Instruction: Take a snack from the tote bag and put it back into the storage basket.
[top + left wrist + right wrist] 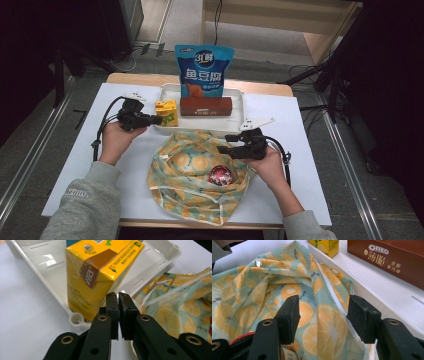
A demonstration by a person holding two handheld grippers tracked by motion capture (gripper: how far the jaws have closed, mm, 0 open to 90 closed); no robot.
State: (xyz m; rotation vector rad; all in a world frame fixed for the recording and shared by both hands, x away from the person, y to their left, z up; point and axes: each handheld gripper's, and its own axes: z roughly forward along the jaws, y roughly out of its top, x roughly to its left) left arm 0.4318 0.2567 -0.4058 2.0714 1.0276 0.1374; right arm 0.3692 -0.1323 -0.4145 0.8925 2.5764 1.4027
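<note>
At ten o'clock of the lemon-print bag [197, 172], in the white tray [235, 122]: yellow juice carton [97, 277], light, stiff, slick; best pinched across flat sides. Left gripper [118, 298] jaws pressed together, empty; right gripper [323, 312] jaws spread around bag cloth.

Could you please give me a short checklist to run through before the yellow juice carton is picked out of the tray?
1. Left gripper open for the grab: not ok, jaws shut.
2. Yellow juice carton in front of the left gripper: ok.
3. Carton standing in the white tray: ok, at its left end.
4. Right gripper at the lemon-print bag: ok, jaws open astride a fold.
5. Bag mouth held open: cannot tell.
</note>
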